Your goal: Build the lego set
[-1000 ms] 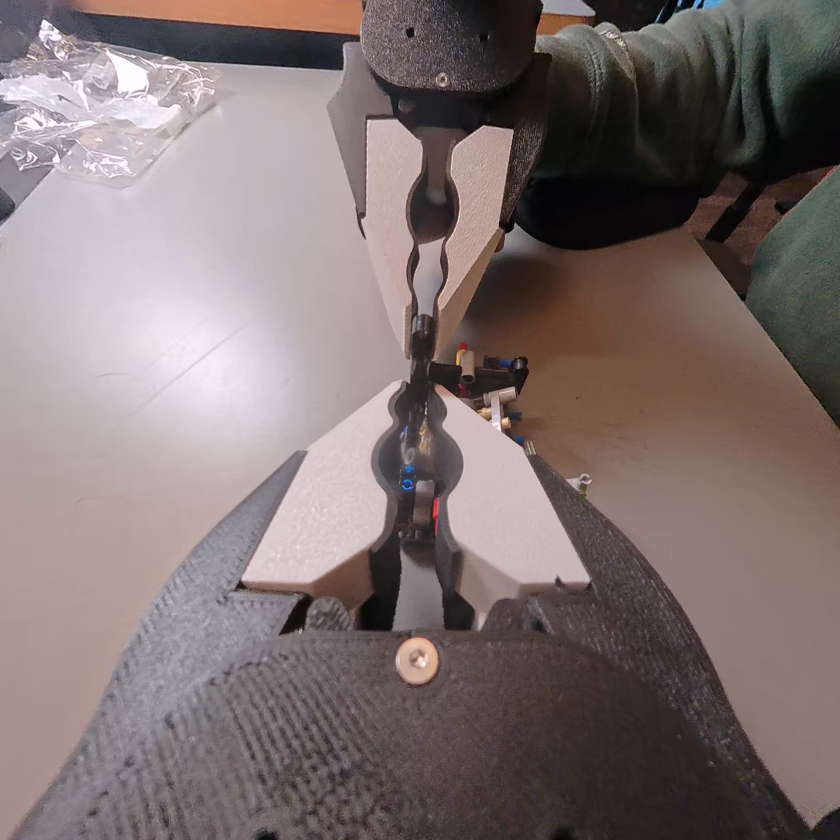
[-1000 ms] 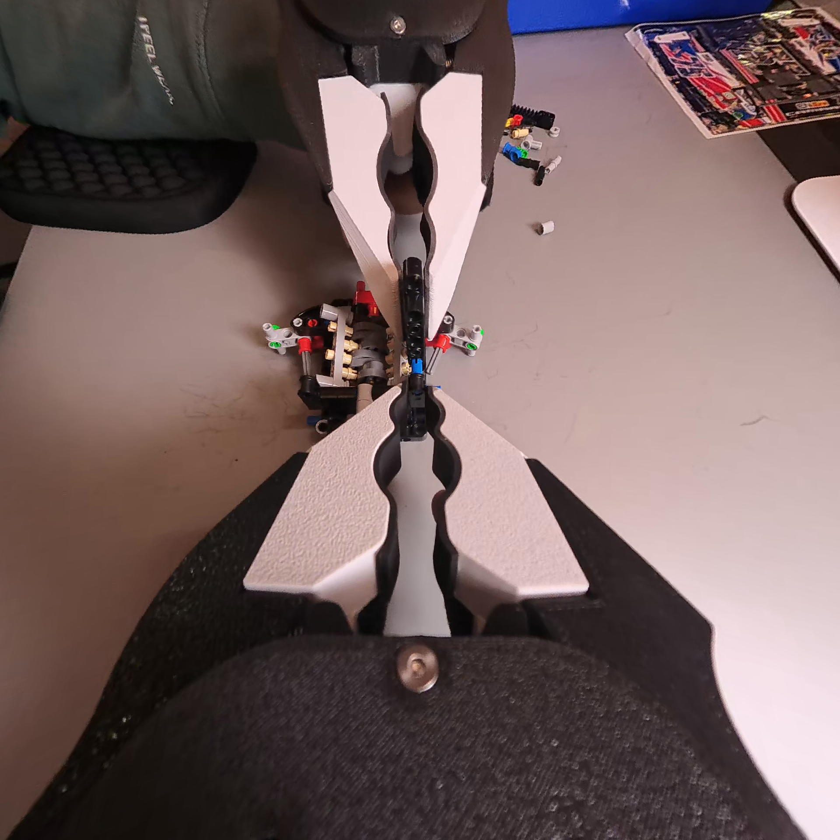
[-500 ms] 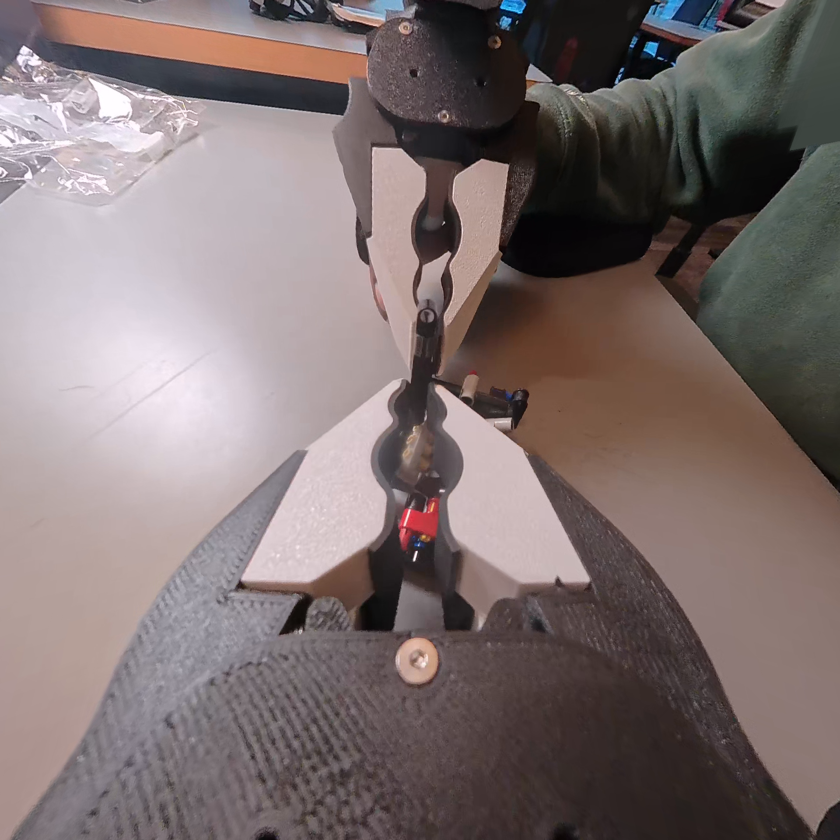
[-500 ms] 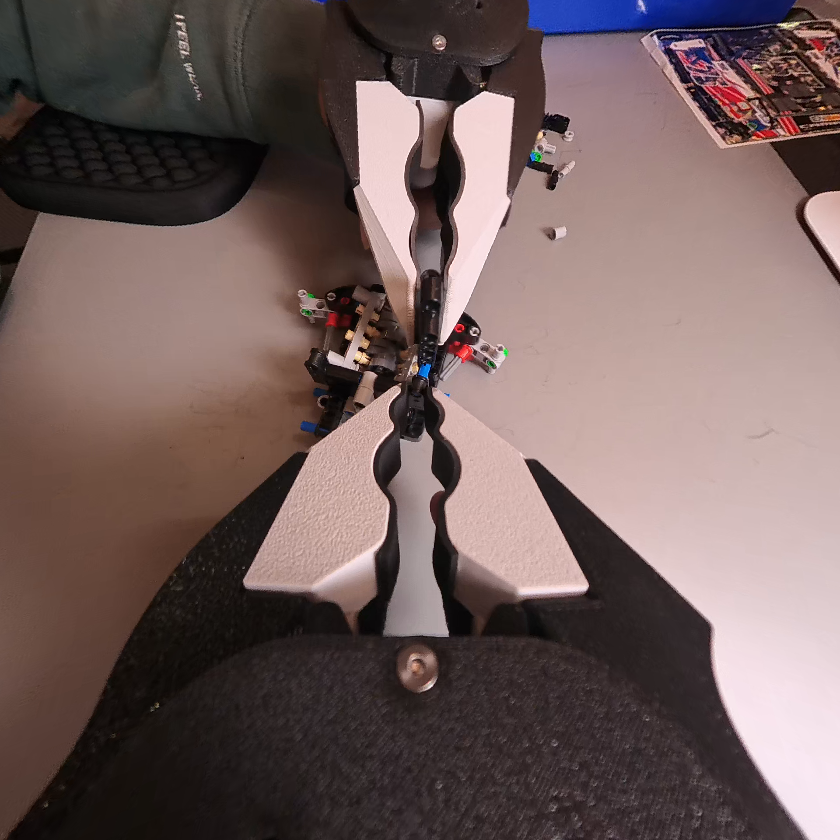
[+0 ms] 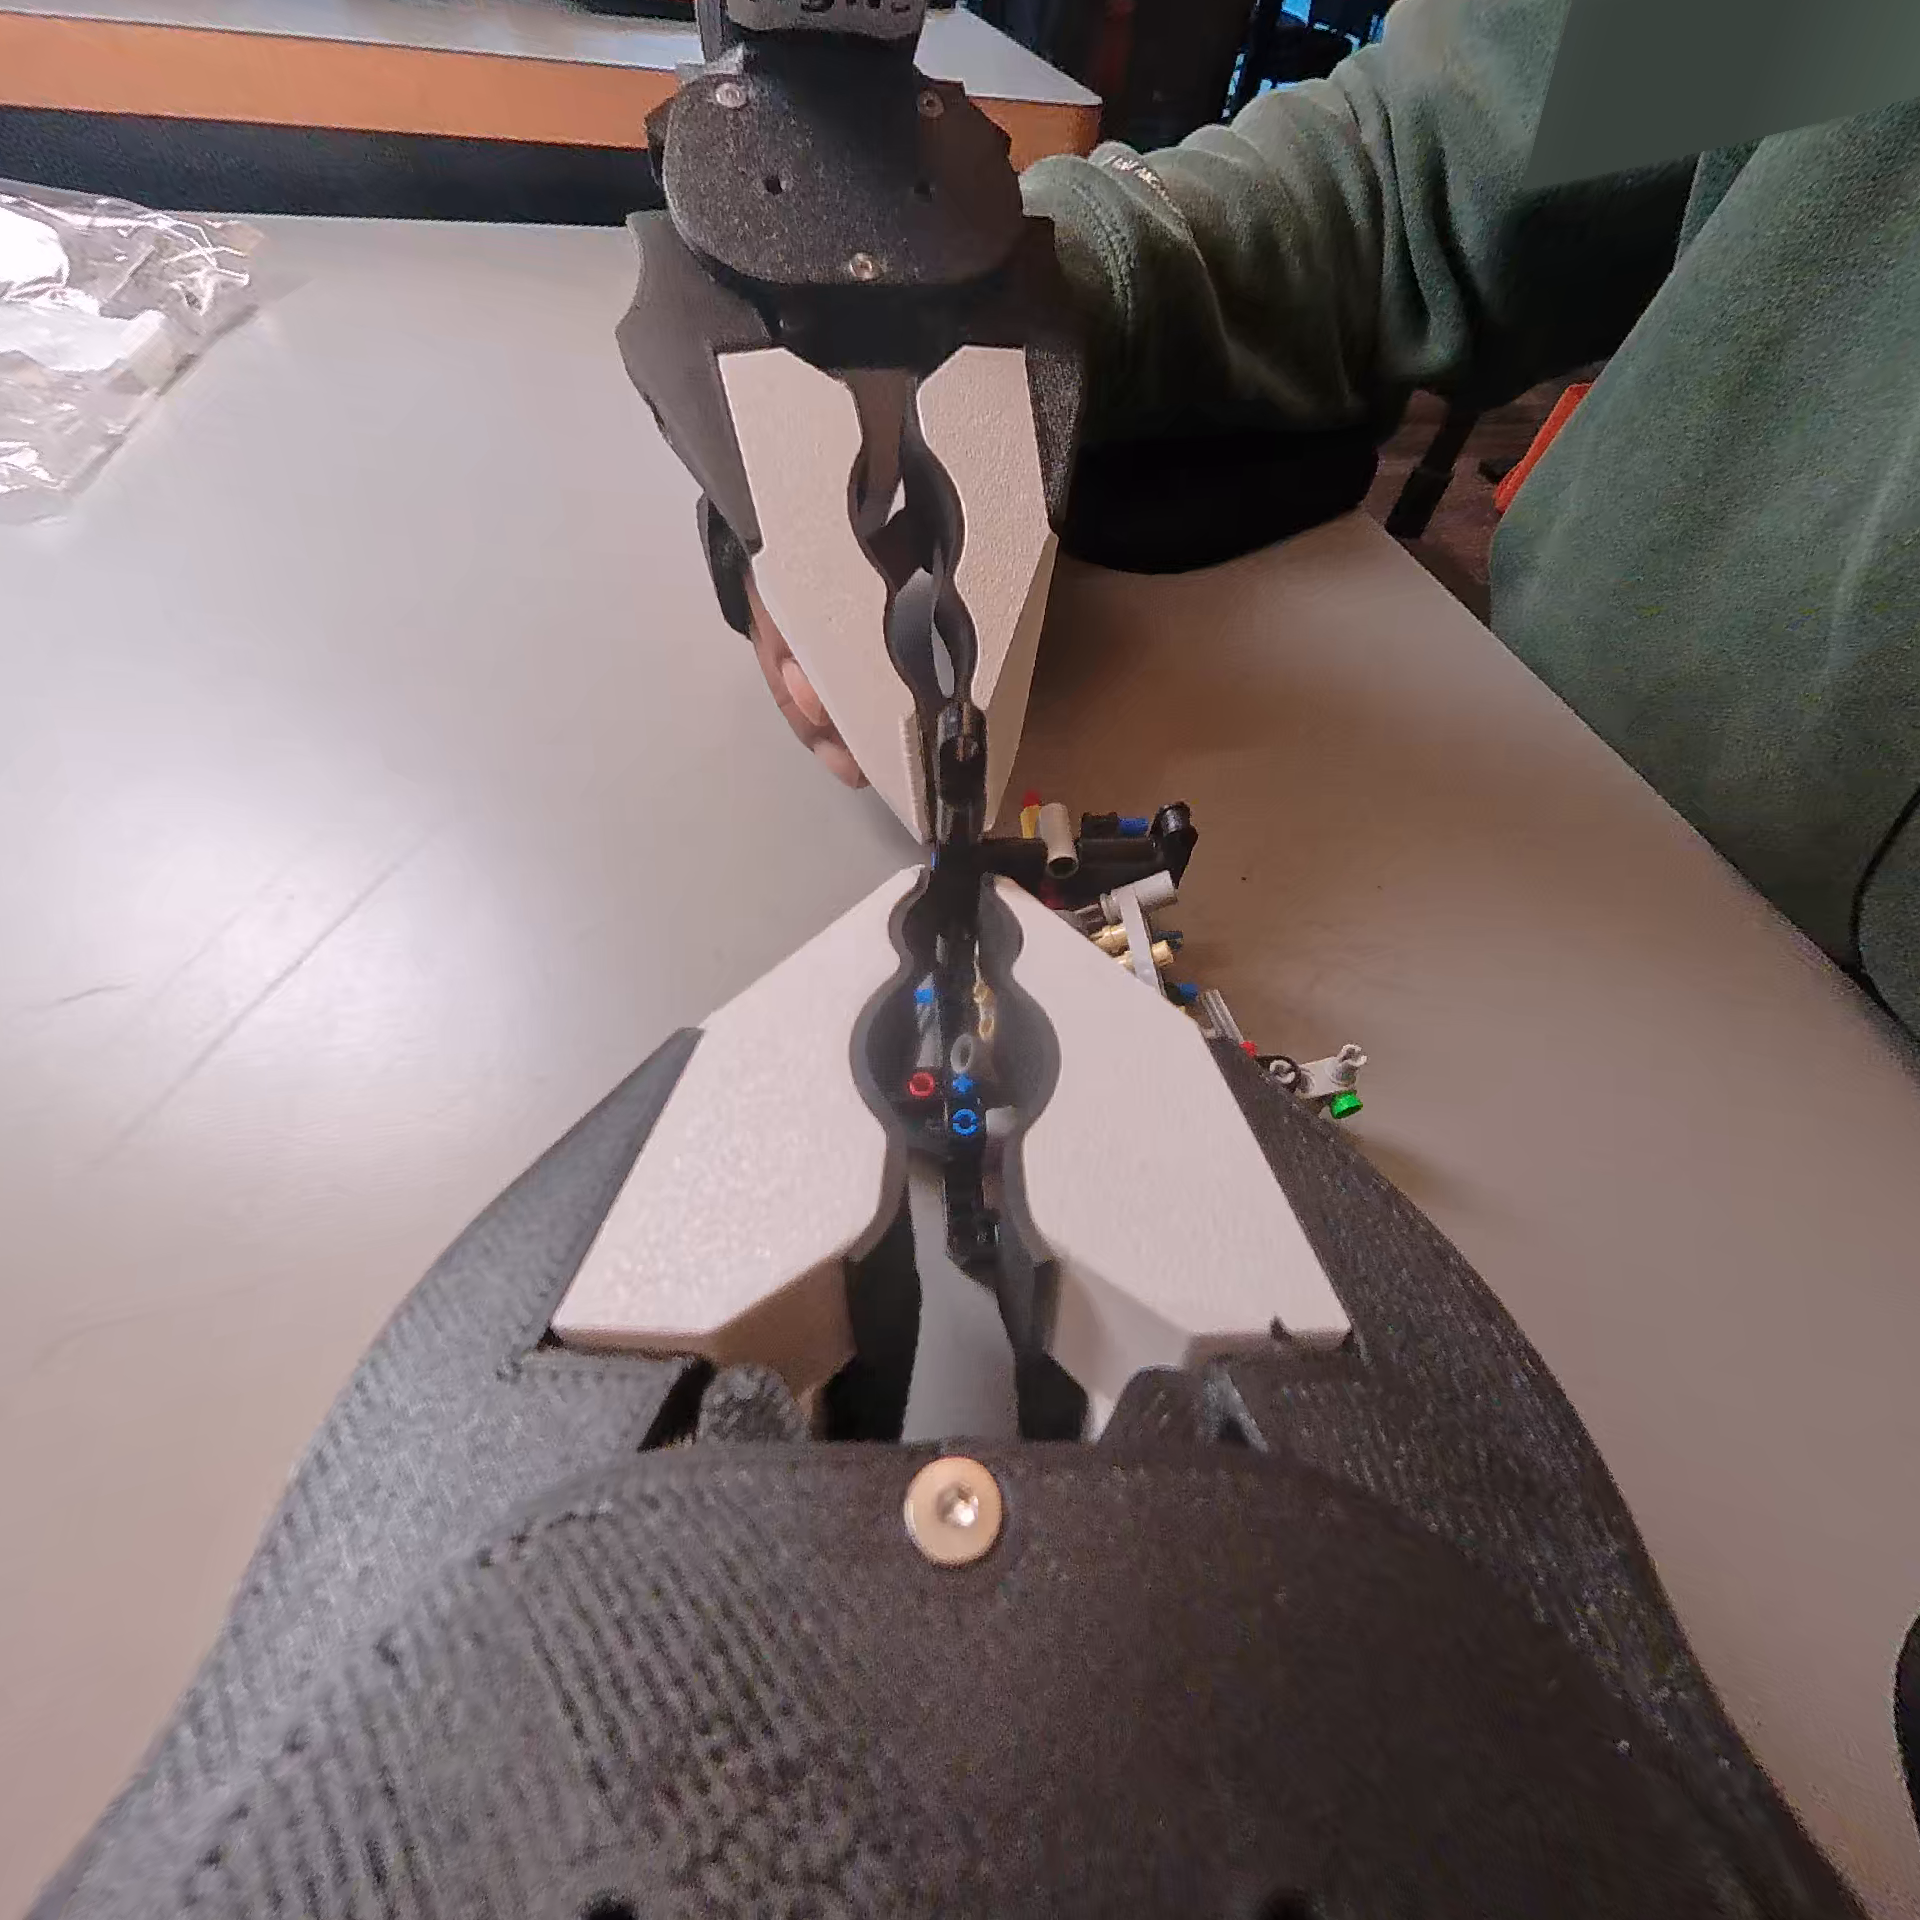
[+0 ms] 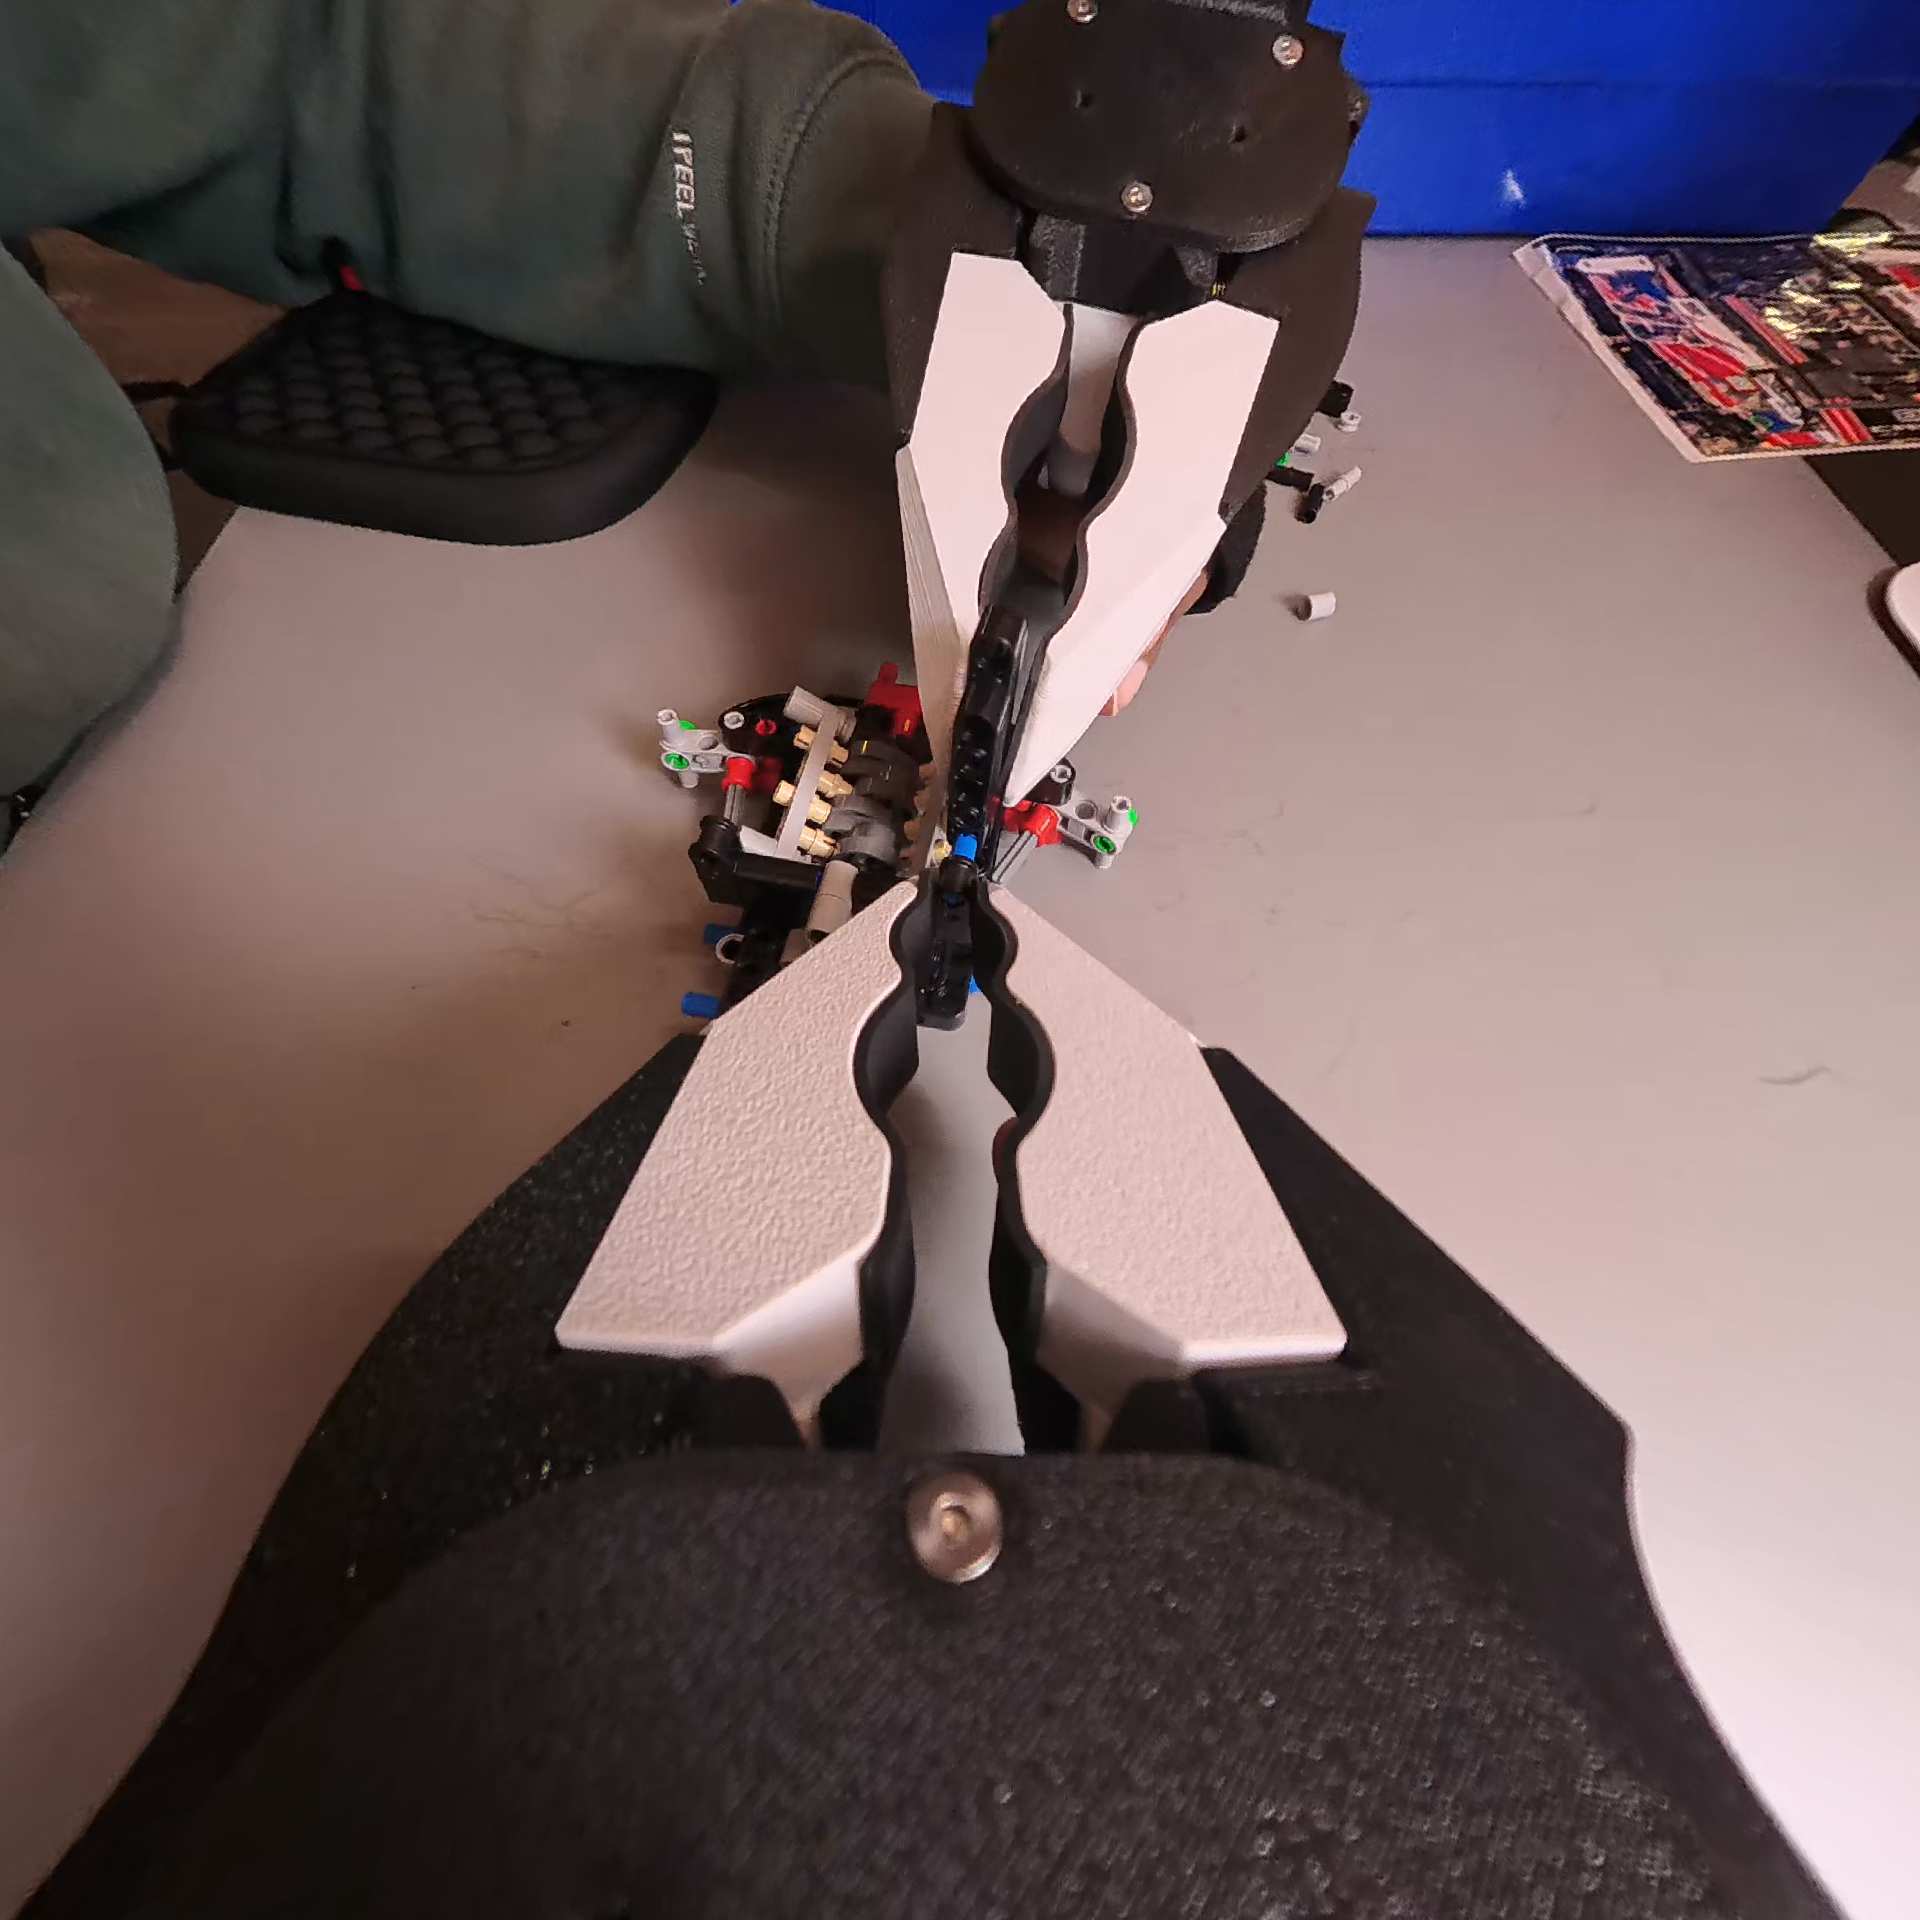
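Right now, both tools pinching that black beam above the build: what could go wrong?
1. Left tool and right tool grip the black beam nearly tip to tip; a small twist could pop it free.
2. The partly built model sits directly beneath; pushing down may knock it.
3. Loose small pieces lie nearby and could get swept off.

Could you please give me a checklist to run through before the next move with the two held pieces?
1. Left gripper shut on the black beam: ok.
2. Right gripper shut on the short black piece: ok.
3. Blue pin in line with the beam's end: ok.
4. Pin fully seated in the beam: cannot tell.
5. Partial build on the table clear of both grippers: cannot tell.
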